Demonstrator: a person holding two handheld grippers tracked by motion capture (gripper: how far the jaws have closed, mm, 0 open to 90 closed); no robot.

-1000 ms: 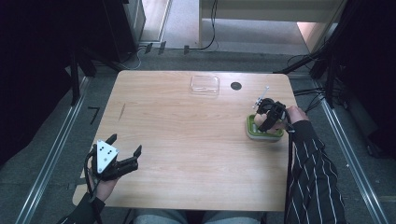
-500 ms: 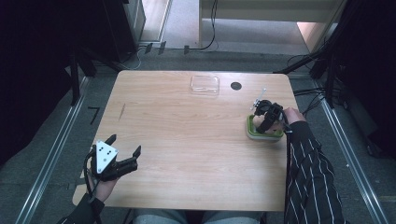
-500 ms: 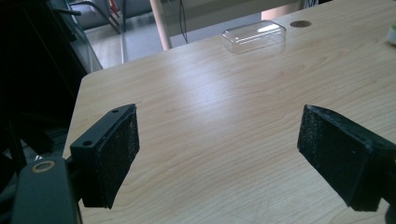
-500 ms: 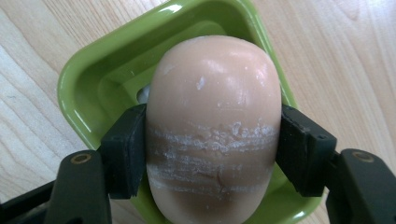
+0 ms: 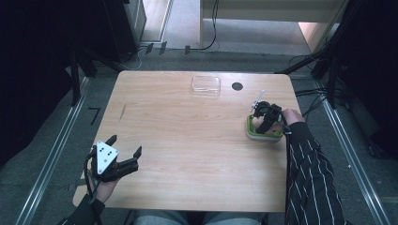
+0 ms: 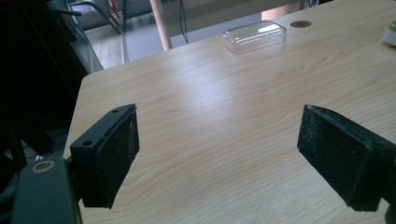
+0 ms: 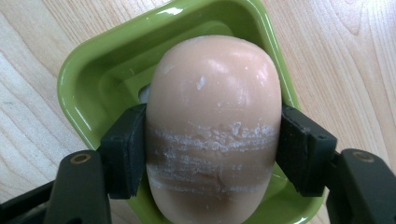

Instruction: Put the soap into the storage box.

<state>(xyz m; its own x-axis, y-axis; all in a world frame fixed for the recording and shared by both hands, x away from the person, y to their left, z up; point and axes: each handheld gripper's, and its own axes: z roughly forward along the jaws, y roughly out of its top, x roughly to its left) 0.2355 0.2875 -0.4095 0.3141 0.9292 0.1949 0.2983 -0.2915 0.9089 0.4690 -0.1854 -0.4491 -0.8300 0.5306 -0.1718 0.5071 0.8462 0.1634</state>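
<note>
Pale wood makes up the table, which carries everything here. At its near left corner the left gripper rests low in the person's hand with its jaws wide apart and nothing between them, likely parked clear of the work. Near the far edge lies a clear lid, set aside so that the dish stays open. By the right edge sits the green dish, and over it the right gripper is clamped on the soap, one pad on each long side. Squeezing the bar across its narrow width gives the flat pads a firm hold on a slippery thing; it sits in or just above the dish.
</note>
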